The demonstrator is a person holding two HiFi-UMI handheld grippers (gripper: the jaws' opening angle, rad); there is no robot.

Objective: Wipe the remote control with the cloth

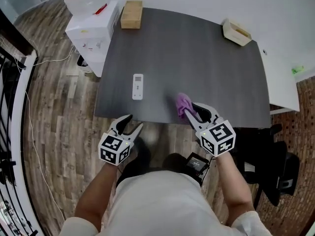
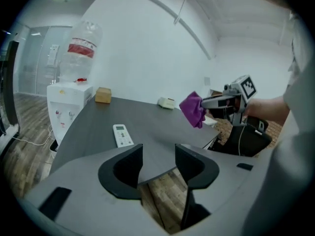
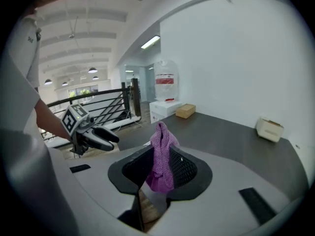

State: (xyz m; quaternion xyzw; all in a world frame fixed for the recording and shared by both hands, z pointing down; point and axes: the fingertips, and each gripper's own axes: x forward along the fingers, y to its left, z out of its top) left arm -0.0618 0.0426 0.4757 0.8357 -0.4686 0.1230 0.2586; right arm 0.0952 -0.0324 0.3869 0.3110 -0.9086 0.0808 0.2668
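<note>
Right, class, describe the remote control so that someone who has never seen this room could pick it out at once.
Start at the big dark grey table. Near its front left edge lies the remote control. It is a slim white bar with a small screen, unlike the brown box and the cream box at the far corners.

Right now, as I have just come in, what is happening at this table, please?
A person stands at the near edge of a dark table with a gripper in each hand. The right gripper has its jaws closed on a purple cloth, held in the air over the table's near edge. The left gripper is empty, jaws apart, just short of the table. The white remote control lies flat on the table and nothing touches it. Wiping has not yet begun.
</note>
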